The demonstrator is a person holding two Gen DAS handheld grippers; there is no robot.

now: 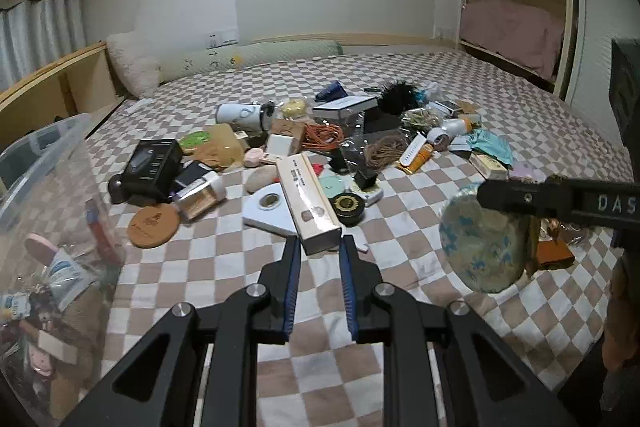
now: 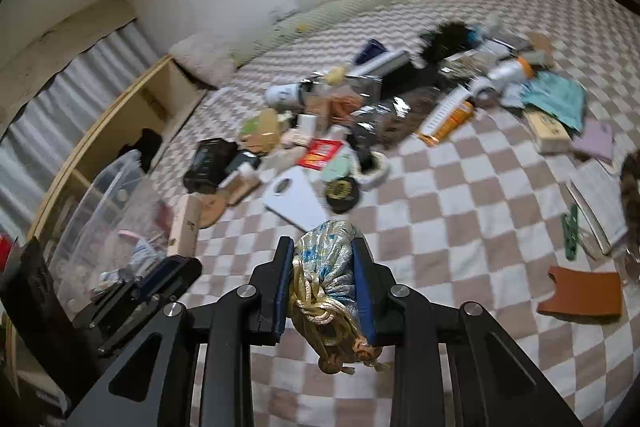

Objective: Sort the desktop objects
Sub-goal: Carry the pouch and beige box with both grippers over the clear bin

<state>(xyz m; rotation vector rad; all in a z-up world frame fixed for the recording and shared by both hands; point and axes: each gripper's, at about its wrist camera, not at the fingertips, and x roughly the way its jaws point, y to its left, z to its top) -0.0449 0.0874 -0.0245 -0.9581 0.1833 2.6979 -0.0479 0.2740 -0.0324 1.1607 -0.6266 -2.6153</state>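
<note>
My left gripper (image 1: 320,245) is shut on the near end of a long cream box (image 1: 306,195), which it holds above the checkered bed sheet (image 1: 400,267). In the right wrist view the same box (image 2: 186,223) hangs beside the clear bin (image 2: 116,179). My right gripper (image 2: 322,247) is shut on a blue-and-gold brocade pouch (image 2: 332,259), whose gold cord dangles toward the camera. The left wrist view shows this pouch (image 1: 484,239) in the air at the right, under a black finger (image 1: 520,197) of the right gripper.
A clear plastic bin (image 1: 52,187) with several items stands at the left bed edge. A pile of clutter covers mid-bed: black box (image 1: 152,163), white board (image 1: 272,211), round black tin (image 1: 348,205), cork coaster (image 1: 152,225), orange tube (image 1: 418,155). A brown leather piece (image 2: 580,291) lies at the right.
</note>
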